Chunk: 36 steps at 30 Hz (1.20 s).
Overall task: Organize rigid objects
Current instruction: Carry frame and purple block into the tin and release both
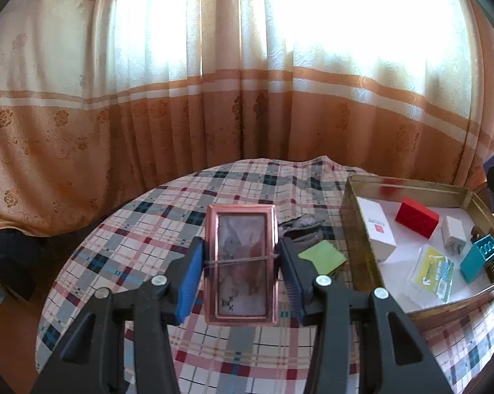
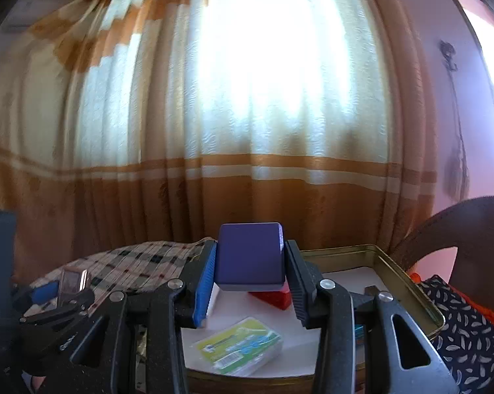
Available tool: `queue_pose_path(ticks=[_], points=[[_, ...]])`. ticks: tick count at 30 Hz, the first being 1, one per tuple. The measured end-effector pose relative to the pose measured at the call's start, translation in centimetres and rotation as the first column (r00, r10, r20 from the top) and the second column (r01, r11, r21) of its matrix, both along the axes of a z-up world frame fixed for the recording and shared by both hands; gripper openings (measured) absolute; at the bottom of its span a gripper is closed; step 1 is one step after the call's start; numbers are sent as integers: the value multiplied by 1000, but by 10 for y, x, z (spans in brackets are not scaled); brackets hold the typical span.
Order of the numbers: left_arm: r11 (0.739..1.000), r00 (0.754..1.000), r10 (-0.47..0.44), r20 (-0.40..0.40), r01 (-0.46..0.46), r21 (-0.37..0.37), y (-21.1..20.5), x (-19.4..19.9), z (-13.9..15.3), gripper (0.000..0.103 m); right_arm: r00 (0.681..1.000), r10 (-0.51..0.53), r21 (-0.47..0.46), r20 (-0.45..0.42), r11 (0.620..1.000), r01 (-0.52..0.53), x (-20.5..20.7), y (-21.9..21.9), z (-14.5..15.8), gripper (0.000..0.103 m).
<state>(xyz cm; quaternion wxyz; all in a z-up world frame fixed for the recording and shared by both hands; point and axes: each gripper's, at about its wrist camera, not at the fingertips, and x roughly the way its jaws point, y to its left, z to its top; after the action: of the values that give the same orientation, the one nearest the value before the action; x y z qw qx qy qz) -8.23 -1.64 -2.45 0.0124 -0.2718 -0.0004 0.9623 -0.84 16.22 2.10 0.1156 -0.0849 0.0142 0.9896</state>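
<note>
Clamping a copper-framed case above the checked surface, the left hand-held gripper risked dropping it; the right hand-held gripper held a purple box over the tin, where crowding could tip it.

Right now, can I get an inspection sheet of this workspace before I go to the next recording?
Surface: round table under a plaid cloth, rumpled at the far edge.
Job's things: gold tin tray holding a white box, red box, white adapter, teal box and a yellow-green packet.
Clutter: green pad on the cloth beside the tray.
Grippers: left gripper jaws clamp a copper-framed case; right gripper jaws clamp a purple box over the tray.
Cables: nothing seen.
Surroundings: backlit orange-and-cream curtain; pink wall.
</note>
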Motion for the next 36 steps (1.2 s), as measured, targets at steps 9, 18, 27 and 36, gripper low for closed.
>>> queue_pose_path(ticks=[9, 18, 27, 36], points=[[999, 999, -30, -45, 31, 40, 7, 5, 7, 46, 992, -130, -48, -9, 990, 129, 2, 50, -1, 43], [990, 987, -136, -81, 139, 32, 43, 5, 21, 46, 972, -235, -46, -8, 971, 235, 4, 89, 1, 43], [967, 966, -253, -52, 251, -35, 120, -9, 34, 46, 964, -263, -19, 36, 964, 264, -17, 106, 1, 44], [962, 962, -266, 69, 269, -40, 178, -37, 28, 46, 953, -268, -37, 138, 961, 275, -41, 128, -6, 44]])
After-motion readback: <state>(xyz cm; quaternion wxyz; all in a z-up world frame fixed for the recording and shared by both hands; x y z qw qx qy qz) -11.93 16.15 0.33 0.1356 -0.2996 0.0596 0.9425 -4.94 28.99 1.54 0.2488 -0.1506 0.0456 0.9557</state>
